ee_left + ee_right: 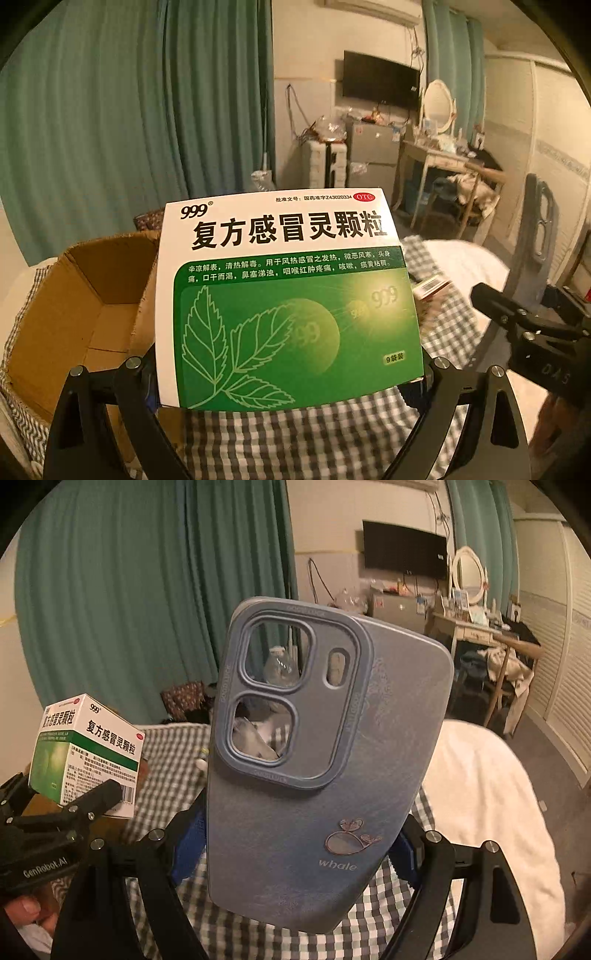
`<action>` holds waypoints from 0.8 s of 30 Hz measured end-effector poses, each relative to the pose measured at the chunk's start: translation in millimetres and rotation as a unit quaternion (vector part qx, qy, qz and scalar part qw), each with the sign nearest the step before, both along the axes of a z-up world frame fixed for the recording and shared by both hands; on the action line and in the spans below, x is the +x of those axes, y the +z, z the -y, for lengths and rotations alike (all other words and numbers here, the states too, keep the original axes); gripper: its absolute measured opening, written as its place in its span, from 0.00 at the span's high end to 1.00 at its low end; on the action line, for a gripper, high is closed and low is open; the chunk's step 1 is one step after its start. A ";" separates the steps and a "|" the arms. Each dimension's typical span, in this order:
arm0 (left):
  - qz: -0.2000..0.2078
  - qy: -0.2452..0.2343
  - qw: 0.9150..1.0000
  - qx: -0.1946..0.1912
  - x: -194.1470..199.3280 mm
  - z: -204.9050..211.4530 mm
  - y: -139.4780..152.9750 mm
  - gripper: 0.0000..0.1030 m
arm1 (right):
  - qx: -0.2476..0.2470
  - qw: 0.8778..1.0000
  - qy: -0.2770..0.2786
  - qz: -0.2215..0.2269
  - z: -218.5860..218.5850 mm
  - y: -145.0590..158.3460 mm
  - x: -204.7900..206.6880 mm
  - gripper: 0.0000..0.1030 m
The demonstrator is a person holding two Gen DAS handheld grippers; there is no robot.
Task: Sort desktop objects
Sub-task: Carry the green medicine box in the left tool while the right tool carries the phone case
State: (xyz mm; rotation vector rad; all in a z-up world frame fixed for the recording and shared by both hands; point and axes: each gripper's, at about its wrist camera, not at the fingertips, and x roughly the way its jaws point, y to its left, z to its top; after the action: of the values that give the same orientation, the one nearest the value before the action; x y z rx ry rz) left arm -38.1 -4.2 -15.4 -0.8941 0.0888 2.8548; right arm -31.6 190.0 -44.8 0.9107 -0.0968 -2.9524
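We hold the medicine box (288, 302) clamped upright in our left gripper (291, 373) – the open cardboard box (92, 306) sits at nine o'clock on the checked bed cover (295, 435). Our right gripper (295, 853) has its fingers closed on the blue phone case (314, 768), upright – the medicine box lies at nine o'clock of it.

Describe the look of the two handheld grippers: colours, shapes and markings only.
Both are matte black with curved, arching finger frames studded with round silver bolts. The left gripper and right gripper have blue pads on the inner faces of their fingers. Seen from the right wrist camera, the left unit's body carries white "GenRobot.AI" lettering. No cables or sleeves show.
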 end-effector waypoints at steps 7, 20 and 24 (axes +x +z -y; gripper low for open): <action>-0.023 0.010 1.000 0.006 13.5 7.2 23.0 0.07 | -0.005 0.999 -0.004 -0.033 5.9 37.0 19.4 0.20; -0.043 0.039 0.998 -0.008 17.7 44.1 33.0 0.07 | -0.011 0.999 0.011 -0.046 24.7 56.9 11.1 0.20; -0.045 0.058 0.997 -0.012 14.1 69.4 36.0 0.07 | -0.016 0.999 0.016 -0.040 40.2 59.9 3.3 0.20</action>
State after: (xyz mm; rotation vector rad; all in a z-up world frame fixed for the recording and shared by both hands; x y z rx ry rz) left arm -24.0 -73.5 20.6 -0.8010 0.0844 3.0070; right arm -28.3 149.7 15.2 0.7818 -0.1229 -2.9435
